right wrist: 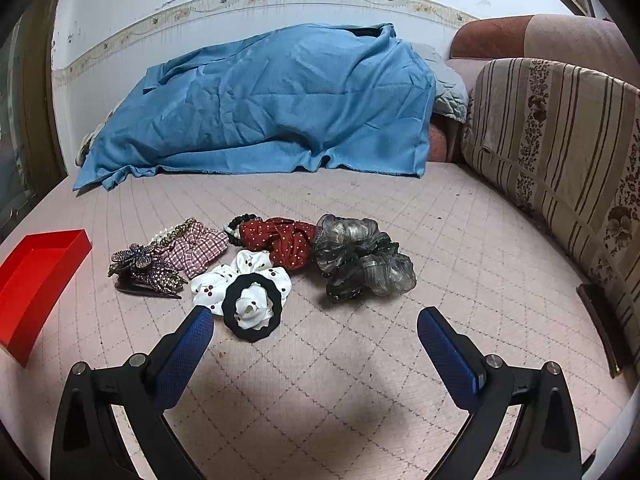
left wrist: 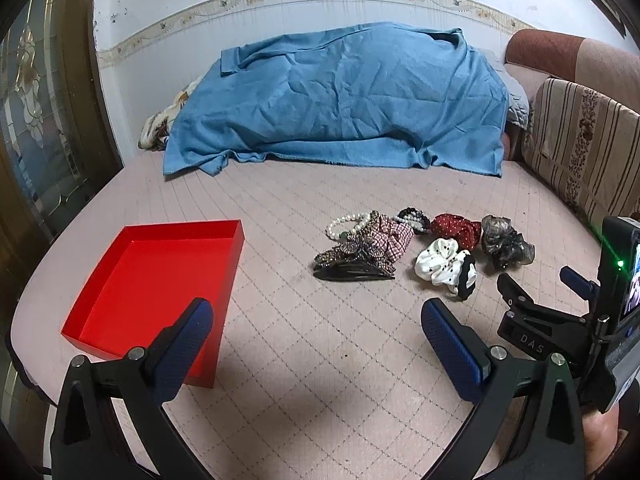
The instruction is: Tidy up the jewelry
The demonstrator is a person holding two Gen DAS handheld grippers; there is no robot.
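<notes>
We find the left tool (left wrist: pixel 316 320) hovering above a pink quilted bed surface (left wrist: pixel 340 380), its two blue-padded fingers (left wrist: pixel 452 344) standing wide apart with nothing between them. The right tool (right wrist: pixel 316 320) hangs likewise over the same bed surface (right wrist: pixel 320 400), fingers (right wrist: pixel 188 344) spread and holding nothing.

A shallow red rectangular cardboard tray (left wrist: pixel 100 292) lies at the near left of the bed, partly behind the left tool's left finger; in the right wrist view the tray (right wrist: pixel 60 240) sits at the far left edge of the picture. We see nothing inside it.

The accessories lie in a loose cluster to the right of the tray, apart from it. We note a white pearl bracelet (left wrist: pixel 344 224) at the far left of the cluster, touching a pink-and-white checked fabric scrunchie (left wrist: pixel 394 238). Just in front lies a dark rhinestone butterfly hair clip (left wrist: pixel 352 260), also seen from the right wrist (right wrist: pixel 148 268). A red white-dotted scrunchie (right wrist: pixel 284 240) lies behind a white cherry-print scrunchie (right wrist: pixel 248 276), with a black band with a white fabric flower centre (right wrist: pixel 252 308) resting against that scrunchie's near edge. A grey sheer organza scrunchie (right wrist: pixel 360 260) lies at the right of the cluster.

Further back, a crumpled blue cloth (left wrist: pixel 340 96) covers a mound against the wall. A striped floral cushion (right wrist: pixel 560 140) borders the right side.
</notes>
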